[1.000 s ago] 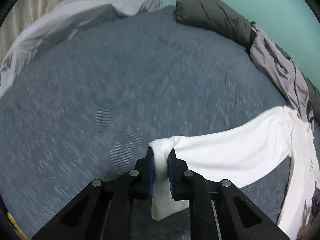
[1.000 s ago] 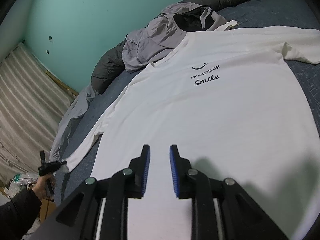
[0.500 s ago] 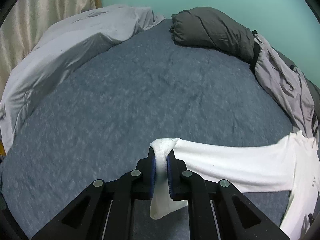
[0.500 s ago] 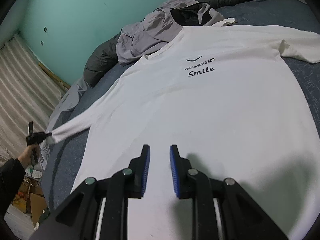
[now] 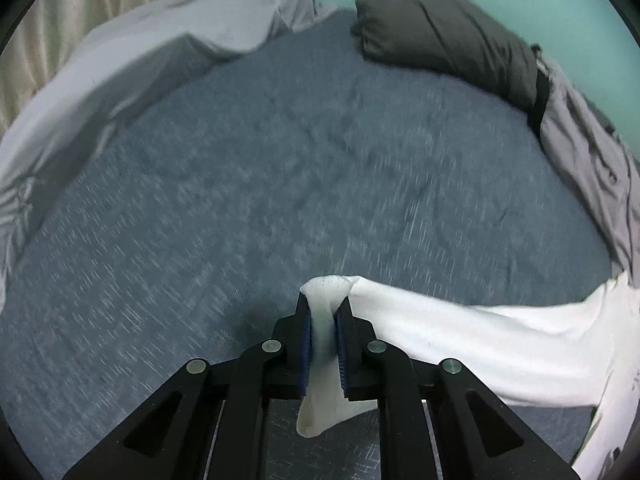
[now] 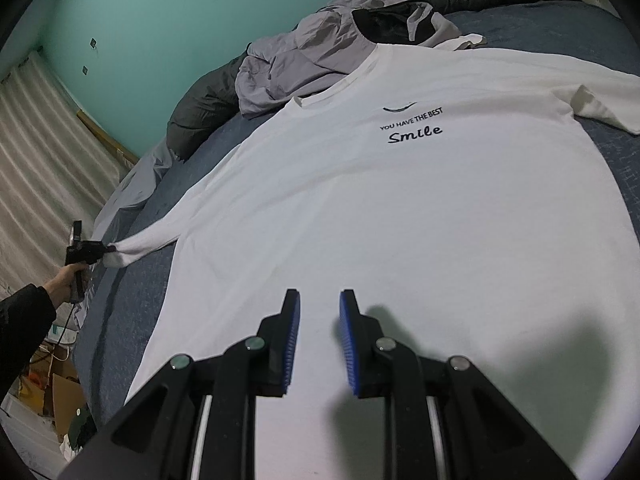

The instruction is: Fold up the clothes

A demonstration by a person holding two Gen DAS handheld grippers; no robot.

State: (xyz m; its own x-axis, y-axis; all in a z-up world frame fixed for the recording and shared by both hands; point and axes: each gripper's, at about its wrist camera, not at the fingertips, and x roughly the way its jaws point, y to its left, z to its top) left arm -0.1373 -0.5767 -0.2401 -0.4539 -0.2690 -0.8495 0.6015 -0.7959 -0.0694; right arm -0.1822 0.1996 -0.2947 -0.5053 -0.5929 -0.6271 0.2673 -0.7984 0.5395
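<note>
A white T-shirt (image 6: 400, 208) lies face up on a blue bed (image 6: 560, 28), filling the middle of the right wrist view, collar toward the top of the frame and hem toward the bottom. Its left sleeve (image 6: 148, 240) runs out as a long strip toward the left edge of that frame. There the left gripper (image 6: 105, 249), held in a person's hand (image 6: 66, 280), is clamped on the cuff. In the left wrist view the cuff (image 5: 323, 312) sits pinched between the nearly closed blue pads at bottom centre, and the sleeve trails off to the lower right, back toward the shirt body.

The right gripper (image 6: 319, 312) hangs over the lower part of the shirt at bottom centre. Its jaws stand a little apart with nothing between them; whether they touch the cloth cannot be told.

The next move probably turns on the sleeve's long axis: it points away from the body, so folding means carrying the cuff back along that line, rightward in the right wrist view, across the chest. The left hand already has it and is far nearer.

A grey jacket (image 6: 304, 52) lies bunched beside the collar.
</note>
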